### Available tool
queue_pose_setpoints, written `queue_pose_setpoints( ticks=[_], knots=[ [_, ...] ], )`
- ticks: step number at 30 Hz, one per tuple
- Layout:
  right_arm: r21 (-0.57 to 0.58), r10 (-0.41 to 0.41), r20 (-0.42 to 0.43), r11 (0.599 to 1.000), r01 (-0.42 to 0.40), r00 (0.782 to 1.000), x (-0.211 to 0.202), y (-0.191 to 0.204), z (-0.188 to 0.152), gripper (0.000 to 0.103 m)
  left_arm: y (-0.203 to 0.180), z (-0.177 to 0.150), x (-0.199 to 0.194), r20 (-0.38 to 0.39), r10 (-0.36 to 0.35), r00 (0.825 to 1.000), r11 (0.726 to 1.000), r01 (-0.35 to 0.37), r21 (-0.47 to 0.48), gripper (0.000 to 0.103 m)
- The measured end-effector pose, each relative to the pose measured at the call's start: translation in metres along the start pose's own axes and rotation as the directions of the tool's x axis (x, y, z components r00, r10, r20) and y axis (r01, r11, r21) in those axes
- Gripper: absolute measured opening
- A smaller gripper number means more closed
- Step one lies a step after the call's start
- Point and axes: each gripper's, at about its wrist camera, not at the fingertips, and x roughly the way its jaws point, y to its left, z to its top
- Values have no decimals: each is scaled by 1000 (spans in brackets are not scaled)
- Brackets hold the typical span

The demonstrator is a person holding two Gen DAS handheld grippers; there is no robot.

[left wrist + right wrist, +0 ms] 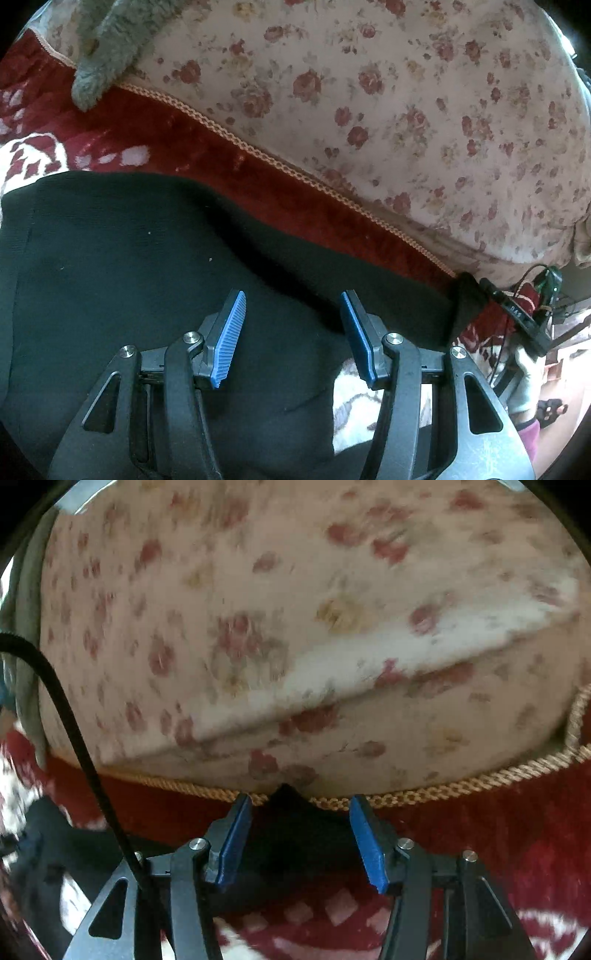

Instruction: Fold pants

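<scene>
The black pants [147,266] lie flat on a red and white patterned blanket [155,140]. My left gripper [293,299] hovers over the pants with its blue pads [229,336] wide apart and nothing between them. In the right wrist view, my right gripper [301,805] is open over a pointed end of the pants [295,834], which lies between the spread pads [365,842] without being clamped. That same end shows at the right of the left wrist view [465,299], beside the other gripper's black body [524,321].
A cream floral quilt [406,110] with a braided trim [461,786] borders the blanket on the far side. A grey fuzzy item [107,44] lies at the top left. A black cable [74,738] crosses the left of the right wrist view.
</scene>
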Motion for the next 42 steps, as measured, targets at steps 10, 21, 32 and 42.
queue_pose_setpoints(
  ticks=[10,21,32,42],
  knots=[
    [-179,18,-57,983,-28,998,30,6,-17,31,-8,19,33,-19,16,1000,999,-16,-40,52],
    [-102,135,179,988,-118,974,-60,-21,-56,6,-7,24,45,74,90,993,996,-87,-35,7],
    [23,188,328,978,-207,926,-154,-55,-106,5,-21,-54,-56,184,-34,982,995,16,98,5],
    [304,347,178,871,-386,921,-105,-26,-134,42,-20,-123,-76,216,-38,976,996,21,82,5]
  ],
)
